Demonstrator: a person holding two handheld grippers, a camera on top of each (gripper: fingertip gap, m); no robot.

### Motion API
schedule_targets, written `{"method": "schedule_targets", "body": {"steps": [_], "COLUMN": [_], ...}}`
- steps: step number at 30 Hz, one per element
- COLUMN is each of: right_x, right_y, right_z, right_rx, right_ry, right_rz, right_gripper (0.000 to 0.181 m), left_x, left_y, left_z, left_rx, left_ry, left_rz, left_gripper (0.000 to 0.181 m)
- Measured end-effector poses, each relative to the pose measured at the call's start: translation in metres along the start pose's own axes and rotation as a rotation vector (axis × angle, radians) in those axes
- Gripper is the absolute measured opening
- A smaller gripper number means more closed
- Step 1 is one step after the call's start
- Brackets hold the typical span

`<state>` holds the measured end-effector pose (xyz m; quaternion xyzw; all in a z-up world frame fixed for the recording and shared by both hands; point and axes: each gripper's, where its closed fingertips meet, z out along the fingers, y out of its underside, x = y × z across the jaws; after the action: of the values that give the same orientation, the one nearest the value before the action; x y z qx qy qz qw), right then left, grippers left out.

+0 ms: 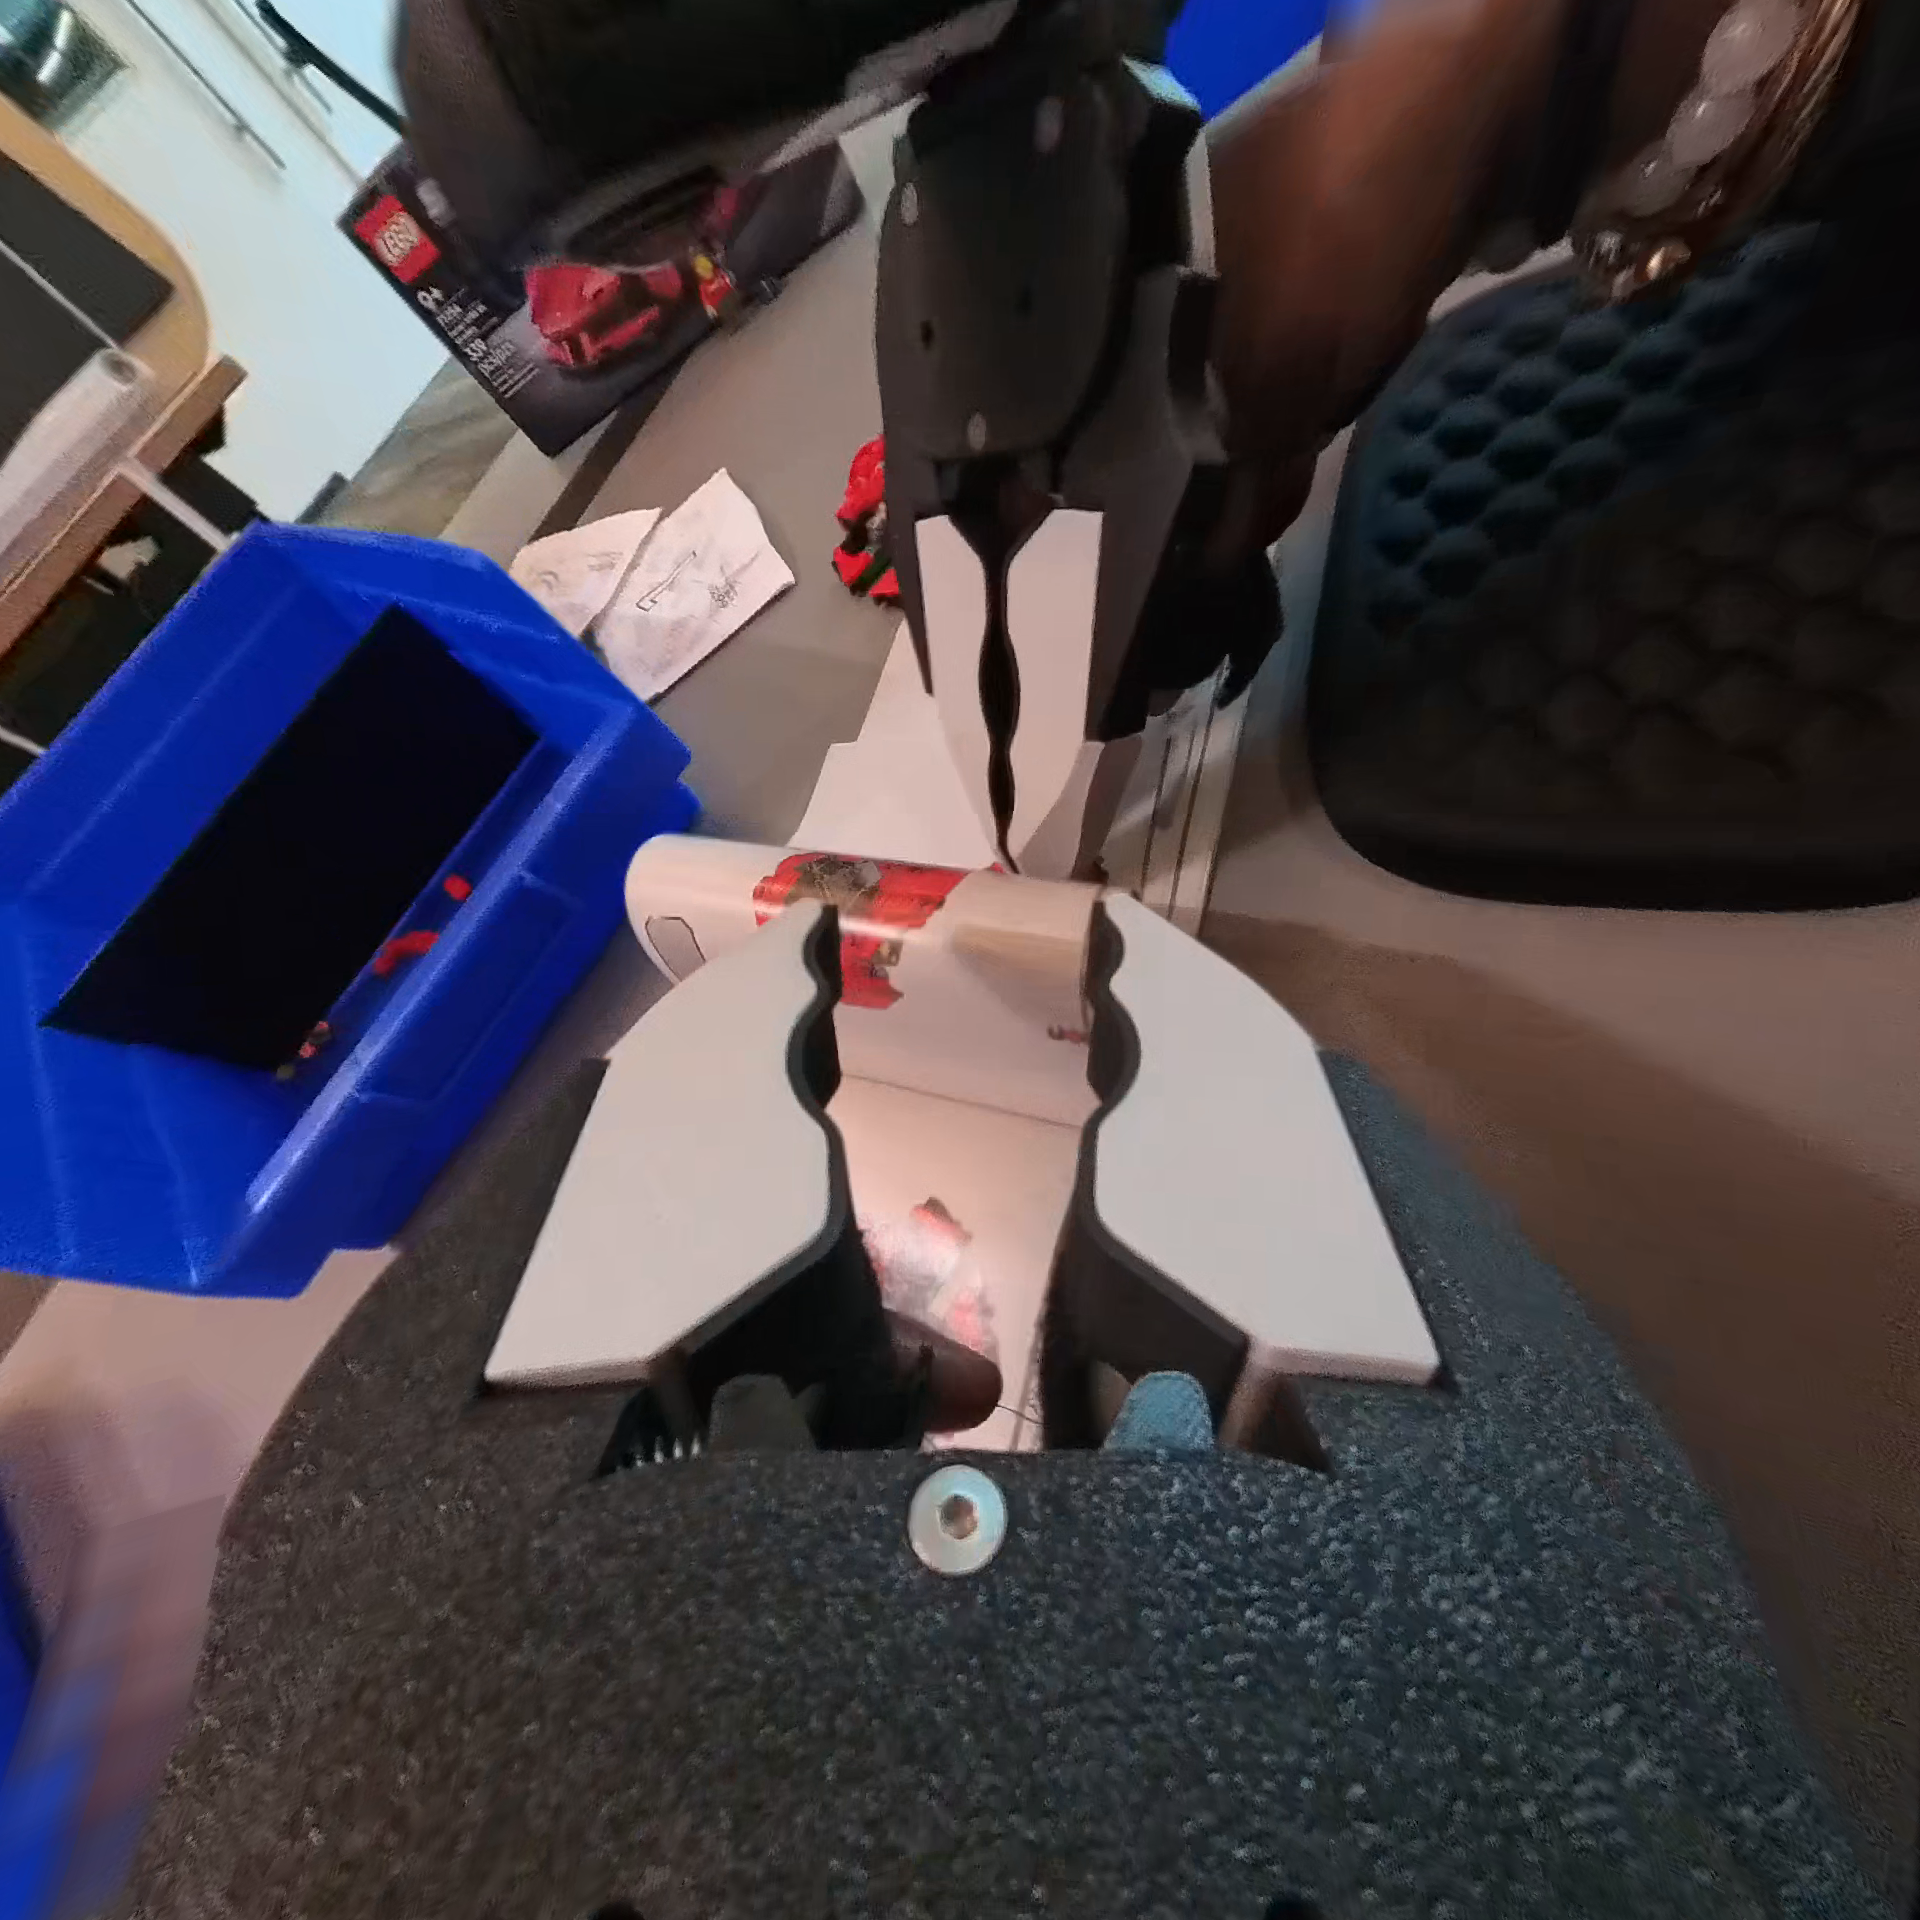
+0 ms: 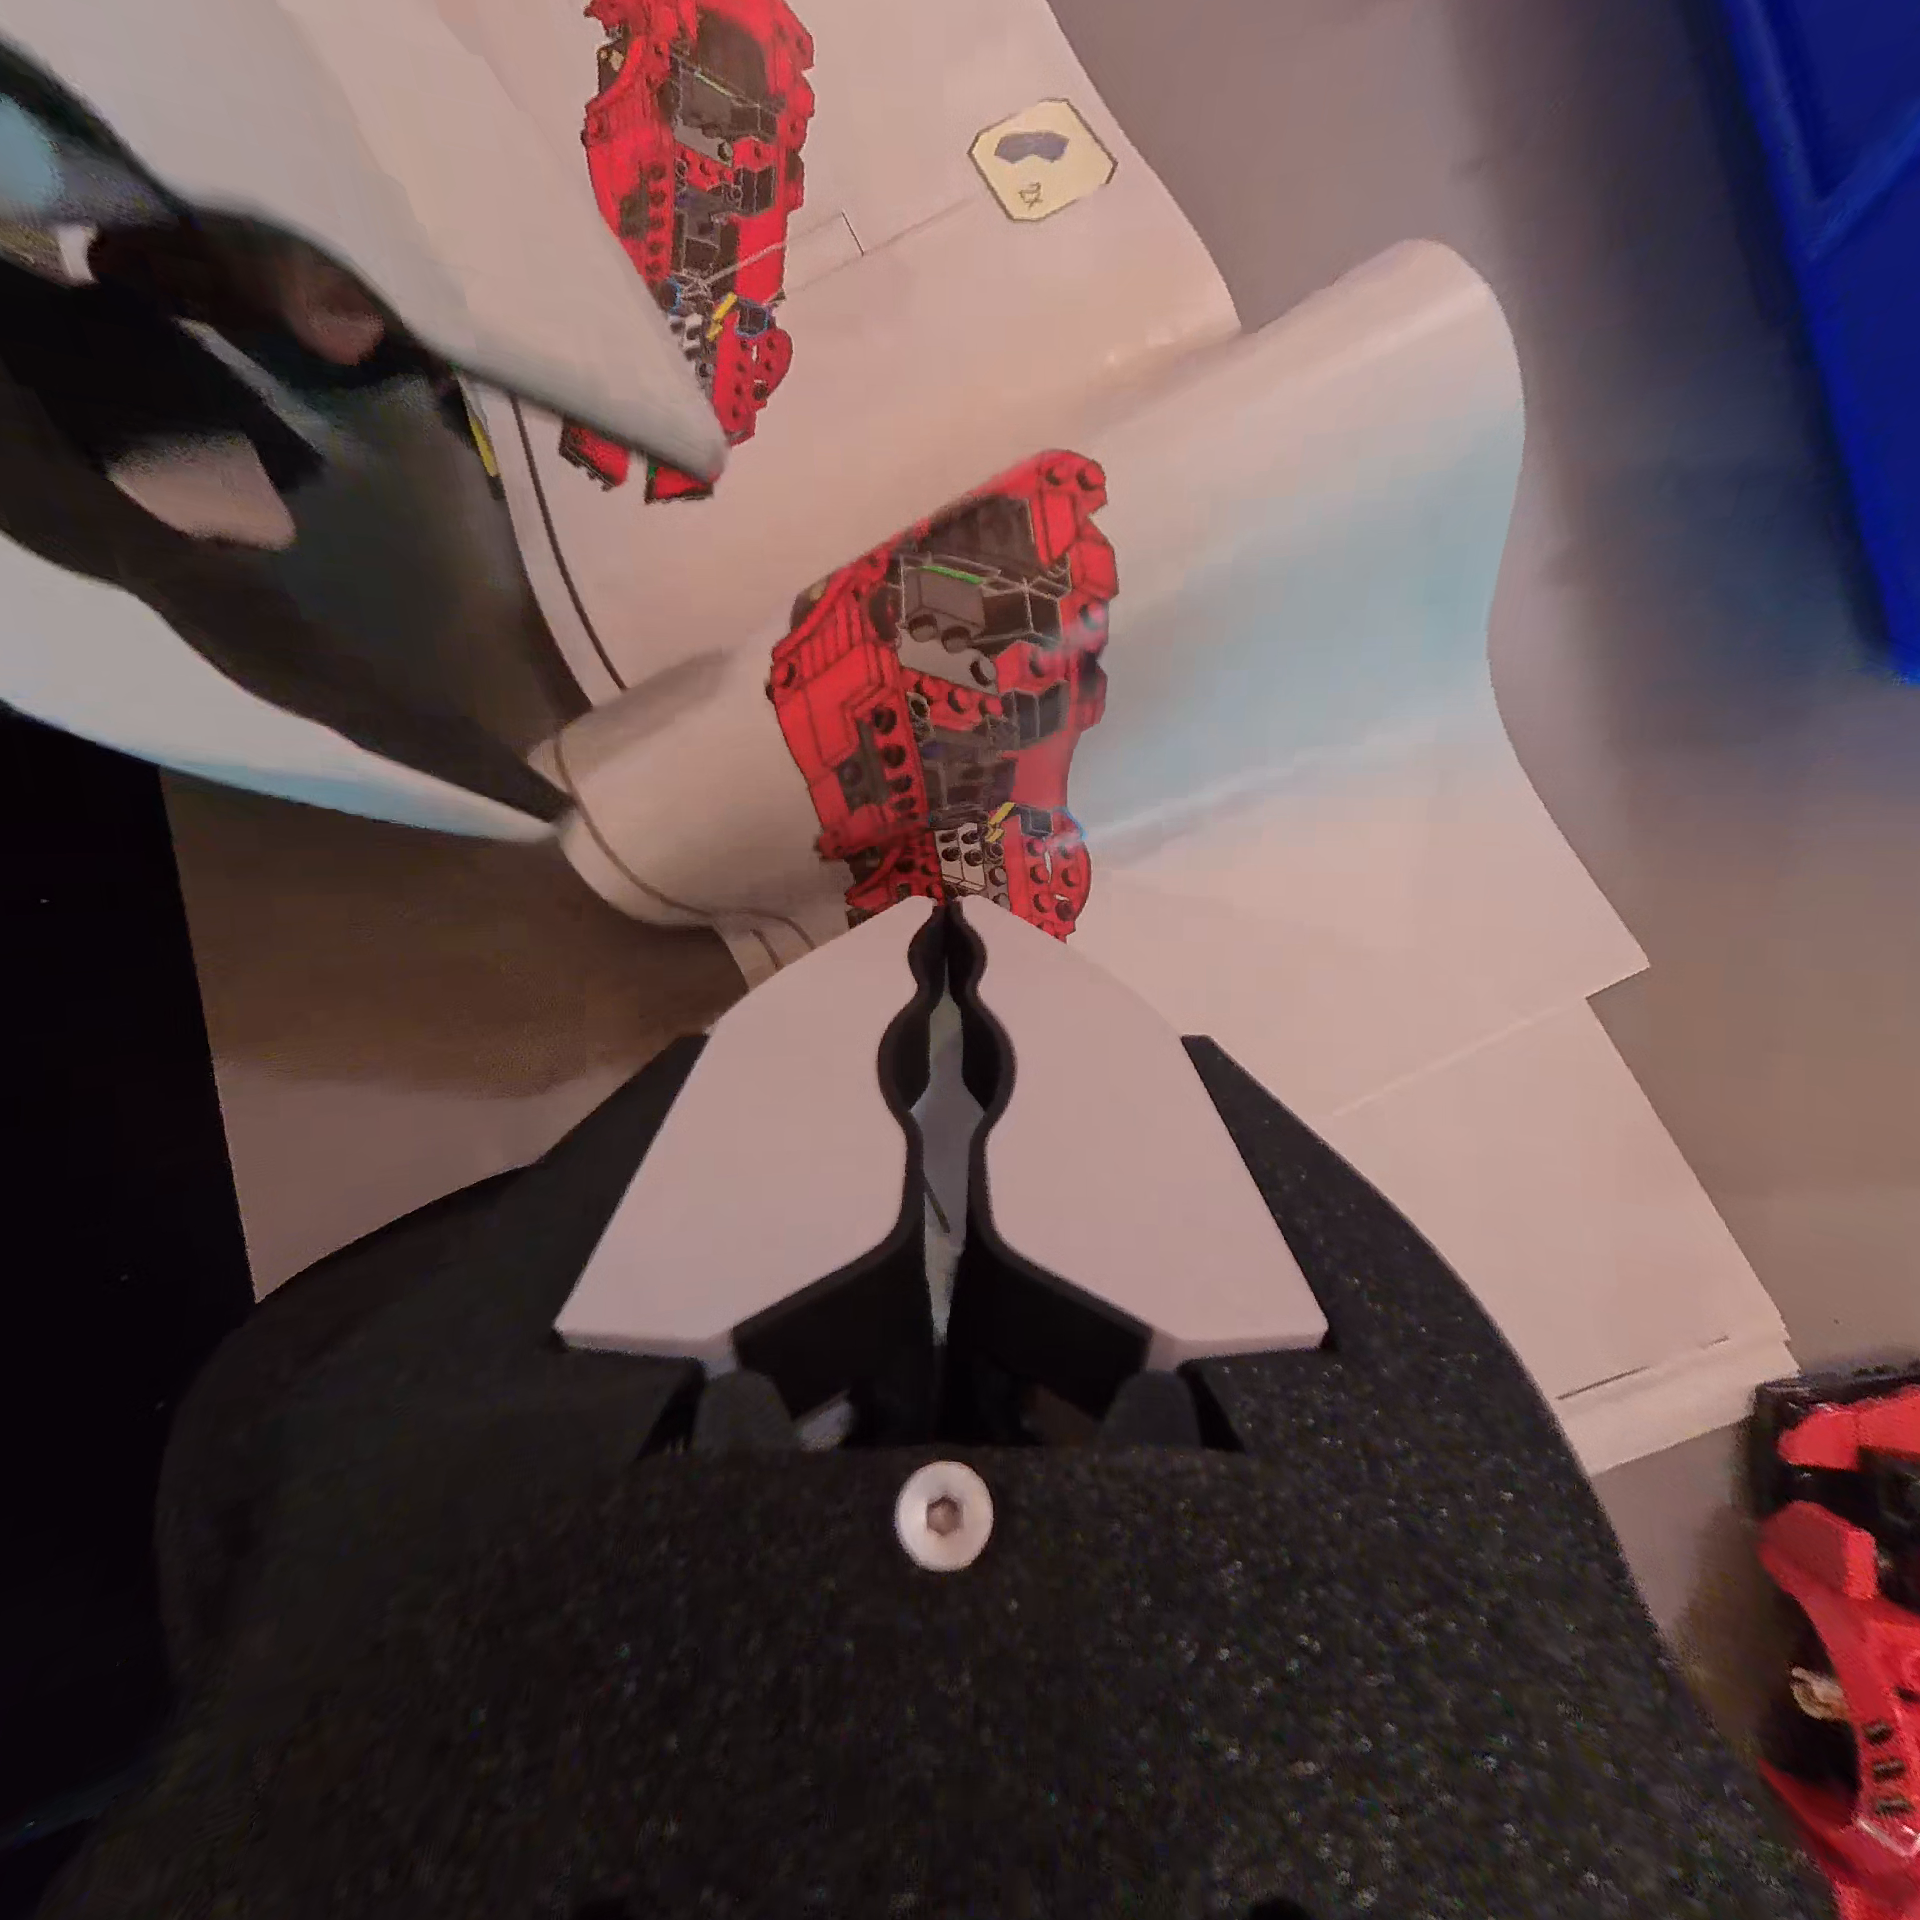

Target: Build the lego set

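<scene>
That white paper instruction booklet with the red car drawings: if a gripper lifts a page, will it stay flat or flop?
The white paper instruction booklet would probably flop: its lifted page already curls into a hump where the right gripper pinches it. It looks thin and light, so likely easy to lift but easy to crease or tear. Its glossy sheen suggests it may slip.

Left gripper (image 1: pixel 961 935) fingers (image 1: pixel 727 1060) apart, curled booklet page (image 1: pixel 997 925), blue bin (image 1: pixel 187 1091)
</scene>
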<state>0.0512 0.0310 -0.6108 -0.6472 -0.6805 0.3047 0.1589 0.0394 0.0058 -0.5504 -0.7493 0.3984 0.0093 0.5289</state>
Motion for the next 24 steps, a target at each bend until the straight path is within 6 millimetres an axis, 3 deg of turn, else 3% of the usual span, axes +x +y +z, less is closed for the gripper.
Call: {"method": "schedule_targets", "body": {"steps": [3, 6, 9, 12, 15, 18, 20, 22, 24], "right_x": [-0.001, -0.004, -0.003, -0.008, -0.011, -0.012, -0.004, 0.006, 0.014], "right_y": [-0.001, -0.002, -0.001, -0.006, -0.008, -0.011, -0.005, 0.013, 0.033], "right_z": [0.001, -0.002, 0.001, 0.006, 0.007, -0.01, -0.032, -0.049, -0.058], "right_rx": [0.018, 0.05, 0.054, 0.064, 0.067, 0.119, 0.148, 0.114, 0.07], "right_ry": [-0.009, -0.048, -0.068, -0.079, -0.101, -0.114, -0.081, -0.033, -0.008], "right_rz": [0.003, 0.008, 0.039, 0.033, 0.024, 0.022, 0.017, 0.014, 0.03], "right_gripper": [0.0, 0.0, 0.0, 0.0, 0.0, 0.0, 0.0, 0.043, 0.046], "left_x": [-0.001, -0.01, -0.01, 0.007, -0.008, -0.007, -0.01, -0.012, -0.013], "left_y": [0.01, 0.016, 0.01, -0.001, 0.03, 0.059, 0.059, 0.058, 0.058], "left_z": [0.009, 0.007, 0.004, 0.008, 0.017, 0.017, 0.014, 0.011, 0.009], "left_rx": [-0.085, -0.096, -0.063, -0.067, -0.265, -0.354, -0.312, -0.293, -0.274], "left_ry": [-0.03, -0.061, -0.046, 0.024, -0.069, -0.031, -0.034, -0.033, -0.027], "left_rz": [0.082, 0.047, 0.021, 0.074, 0.168, 0.079, 0.0, -0.011, -0.031], "left_gripper": [0.027, 0.013, 0.026, 0.042, 0.018, 0.006, 0.007, 0.008, 0.008]}}
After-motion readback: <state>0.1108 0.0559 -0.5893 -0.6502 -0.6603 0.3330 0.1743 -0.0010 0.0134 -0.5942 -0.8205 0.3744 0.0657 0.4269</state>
